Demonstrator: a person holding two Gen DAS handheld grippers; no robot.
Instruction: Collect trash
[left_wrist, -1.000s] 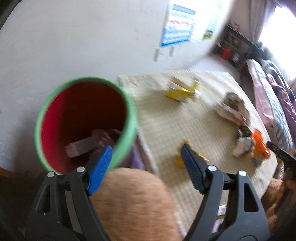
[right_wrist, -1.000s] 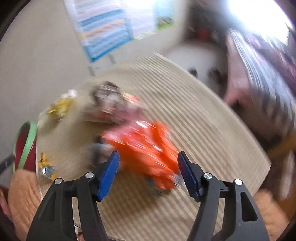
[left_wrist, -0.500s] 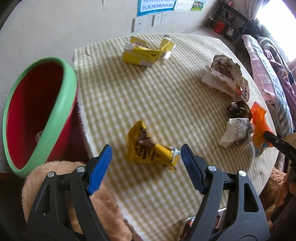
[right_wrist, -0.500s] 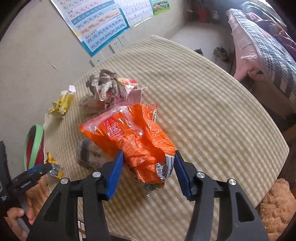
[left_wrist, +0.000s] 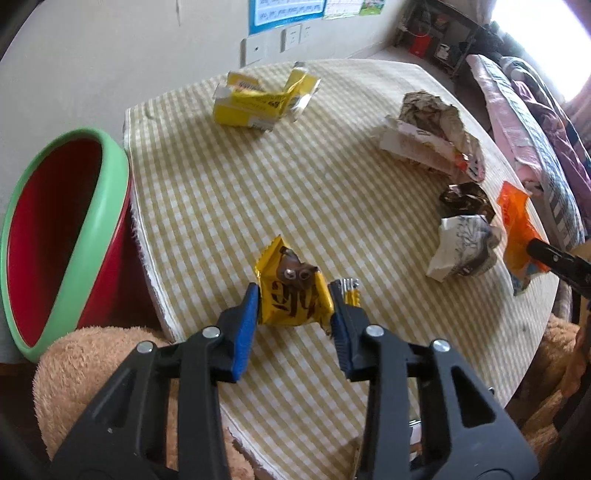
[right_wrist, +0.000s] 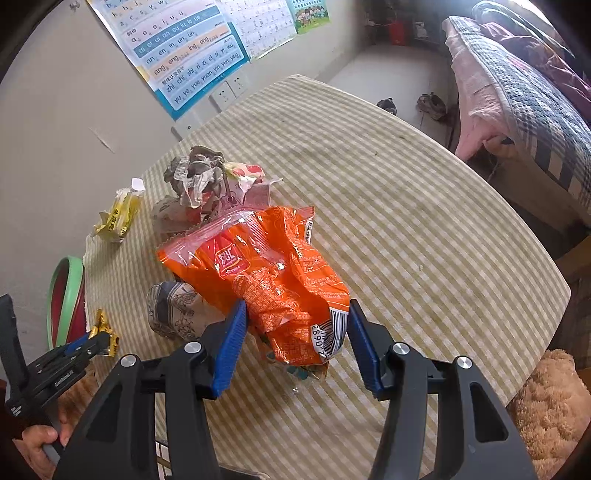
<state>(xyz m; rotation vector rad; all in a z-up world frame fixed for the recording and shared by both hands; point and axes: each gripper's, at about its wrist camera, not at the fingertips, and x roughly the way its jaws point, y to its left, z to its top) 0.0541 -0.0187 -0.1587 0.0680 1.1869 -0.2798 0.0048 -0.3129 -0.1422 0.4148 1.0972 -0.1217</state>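
A yellow candy wrapper (left_wrist: 291, 299) lies near the edge of the checked table (left_wrist: 258, 192). My left gripper (left_wrist: 293, 317) points down at it, and its jaws are closing, with both blue pads pressing the wrapper's sides and crumpling it. The right wrist view shows the same gripper (right_wrist: 92, 341) holding the wrapper at lower left. An orange snack bag (right_wrist: 266, 269) lies on the table with my right gripper (right_wrist: 295, 328) on it, one pad against each side of its near end. The red bin with a green rim (left_wrist: 92, 221) stands left of the table.
More trash lies on the table: a yellow carton (left_wrist: 258, 99), crumpled paper (left_wrist: 432, 133), a dark wrapper (left_wrist: 465, 199) and a printed paper wad (left_wrist: 461, 247). A brown plush seat (left_wrist: 92, 369) is at the near edge. A bed (right_wrist: 535, 92) is on the right.
My left gripper moved from over the bin to the yellow wrapper and shut on it. My right gripper's jaws narrowed onto the orange bag, then held still.
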